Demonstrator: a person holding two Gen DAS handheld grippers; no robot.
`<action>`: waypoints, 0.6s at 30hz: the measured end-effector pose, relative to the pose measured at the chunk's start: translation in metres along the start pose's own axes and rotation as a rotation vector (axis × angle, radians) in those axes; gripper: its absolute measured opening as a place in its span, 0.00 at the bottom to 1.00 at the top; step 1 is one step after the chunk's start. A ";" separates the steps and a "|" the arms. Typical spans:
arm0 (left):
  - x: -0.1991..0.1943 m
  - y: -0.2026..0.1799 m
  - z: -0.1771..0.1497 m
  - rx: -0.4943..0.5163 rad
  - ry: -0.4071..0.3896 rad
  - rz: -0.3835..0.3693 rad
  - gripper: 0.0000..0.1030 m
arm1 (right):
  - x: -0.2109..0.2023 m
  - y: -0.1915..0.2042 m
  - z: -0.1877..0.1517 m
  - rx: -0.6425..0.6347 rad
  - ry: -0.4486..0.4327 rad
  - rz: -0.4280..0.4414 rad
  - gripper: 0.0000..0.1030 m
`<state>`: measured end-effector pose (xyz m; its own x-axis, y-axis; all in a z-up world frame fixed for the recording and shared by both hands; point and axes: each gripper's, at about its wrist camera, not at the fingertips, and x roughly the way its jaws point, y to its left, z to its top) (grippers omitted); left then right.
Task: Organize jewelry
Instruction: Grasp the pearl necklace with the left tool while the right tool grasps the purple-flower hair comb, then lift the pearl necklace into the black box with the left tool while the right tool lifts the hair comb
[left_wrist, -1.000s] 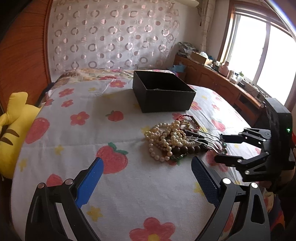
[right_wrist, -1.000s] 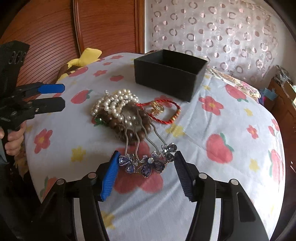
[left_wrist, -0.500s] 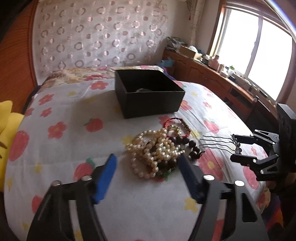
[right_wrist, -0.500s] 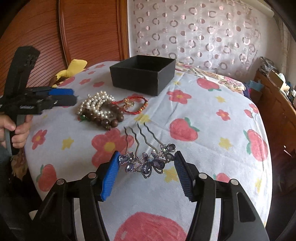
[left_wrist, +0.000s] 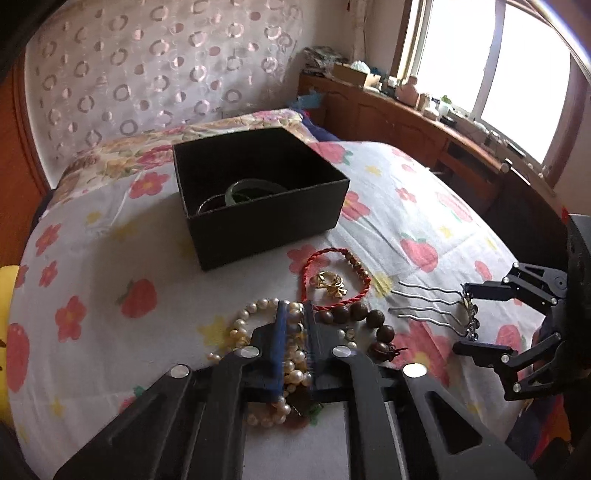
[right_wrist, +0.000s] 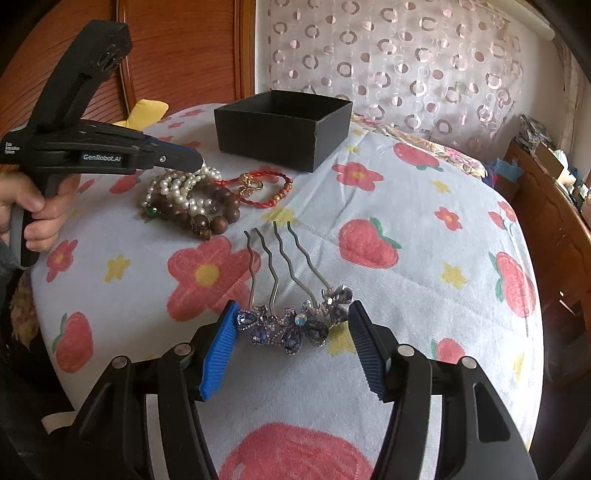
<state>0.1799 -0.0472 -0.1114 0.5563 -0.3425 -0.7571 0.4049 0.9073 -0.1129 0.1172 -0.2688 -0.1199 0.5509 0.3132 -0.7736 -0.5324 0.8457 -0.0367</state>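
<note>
Left gripper (left_wrist: 295, 332) sits over the jewelry heap on the bed (right_wrist: 424, 229), jaws just pinched almost together on the pearl strands (left_wrist: 255, 314); pearls show between and around the blue pads. In the right wrist view its tip lies on the pearl pile, and a hand (right_wrist: 40, 210) grips its handle at far left.

Under and just right of the pearls: brown wooden bead bracelet (right_wrist: 218, 218), touching them. Next right, red cord bracelet (left_wrist: 332, 277) lies flat, a small gold piece (left_wrist: 328, 286) inside its loop.

Behind the heap: black box (left_wrist: 266, 218), open top, upright on the bedspread. A pale green bangle (left_wrist: 251, 188) and a darker ring are inside it, partly hidden by the near wall.

Right of the beads, apart from the heap: hair comb (right_wrist: 291, 317), wavy metal prongs pointing toward the box, blue-jewelled head toward the right gripper (right_wrist: 291, 347).

Right gripper jaws have just opened a bit further, standing mid-width, one pad at each end of the jewelled head. Cannot tell whether the pads touch it; a small gap seems to show on the right side.
</note>
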 end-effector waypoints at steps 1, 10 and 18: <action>-0.002 -0.001 0.001 0.009 -0.005 0.005 0.07 | 0.000 0.000 0.000 0.000 0.000 -0.005 0.65; -0.056 -0.002 0.024 0.007 -0.122 -0.015 0.07 | 0.006 -0.002 0.005 -0.014 0.020 -0.023 0.83; -0.116 -0.011 0.047 0.009 -0.254 -0.028 0.07 | 0.007 -0.008 0.005 0.016 0.027 0.047 0.72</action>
<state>0.1448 -0.0290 0.0074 0.7086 -0.4184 -0.5681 0.4281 0.8950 -0.1252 0.1285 -0.2707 -0.1217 0.5079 0.3416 -0.7908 -0.5470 0.8371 0.0103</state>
